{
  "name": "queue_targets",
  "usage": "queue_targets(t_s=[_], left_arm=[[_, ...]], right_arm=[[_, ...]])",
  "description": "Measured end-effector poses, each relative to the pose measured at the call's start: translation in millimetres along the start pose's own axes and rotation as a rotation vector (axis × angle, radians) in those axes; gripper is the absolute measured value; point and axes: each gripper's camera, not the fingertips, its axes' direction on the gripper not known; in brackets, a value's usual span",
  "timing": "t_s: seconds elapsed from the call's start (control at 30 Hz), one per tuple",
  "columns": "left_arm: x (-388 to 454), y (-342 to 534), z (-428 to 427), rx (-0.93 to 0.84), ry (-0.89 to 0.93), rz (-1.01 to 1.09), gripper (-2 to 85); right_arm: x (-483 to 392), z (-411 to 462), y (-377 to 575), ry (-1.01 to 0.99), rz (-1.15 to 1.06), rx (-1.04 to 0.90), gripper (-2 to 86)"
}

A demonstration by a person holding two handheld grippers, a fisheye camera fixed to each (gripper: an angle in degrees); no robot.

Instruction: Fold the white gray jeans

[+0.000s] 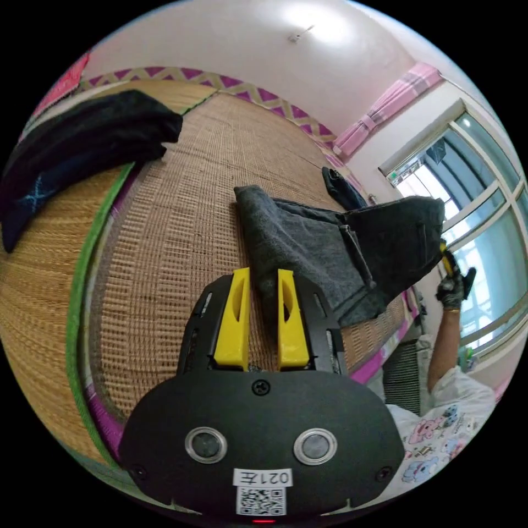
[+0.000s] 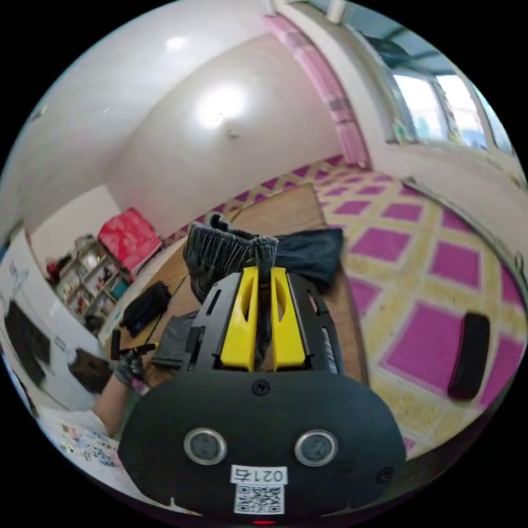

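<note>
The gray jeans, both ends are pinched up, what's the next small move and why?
Probably lower both ends evenly onto the woven mat. The left hand-held gripper and right hand-held gripper each clamp the gray jeans, which hang lifted between them.

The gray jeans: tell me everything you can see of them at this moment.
The dark gray denim jeans are lifted off the woven straw mat, stretched between both grippers. The left gripper pinches one end of the cloth. The right gripper clamps the gathered elastic waistband, which bunches above its yellow jaws. Seams and a pocket edge show, and the fabric sags and creases in between.
</note>
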Motion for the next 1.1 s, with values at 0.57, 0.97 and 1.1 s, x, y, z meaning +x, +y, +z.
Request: queue_targets(t_s=[0.57,0.97,1.1], left_arm=[[91,-48,64,0.023,0.007,0.194,-0.9],[203,5,107,0.052,-0.23,0.485,4.4],[288,28,162,-0.032,-0.143,0.696,8.8]], right_arm=[[188,-60,-17,-0.221,0.454,-0.032,2.3],[24,-58,-23,0.402,-0.217,-0.138,8.4],[-67,29,-17,0.382,-0.423,-0.259,10.1]])
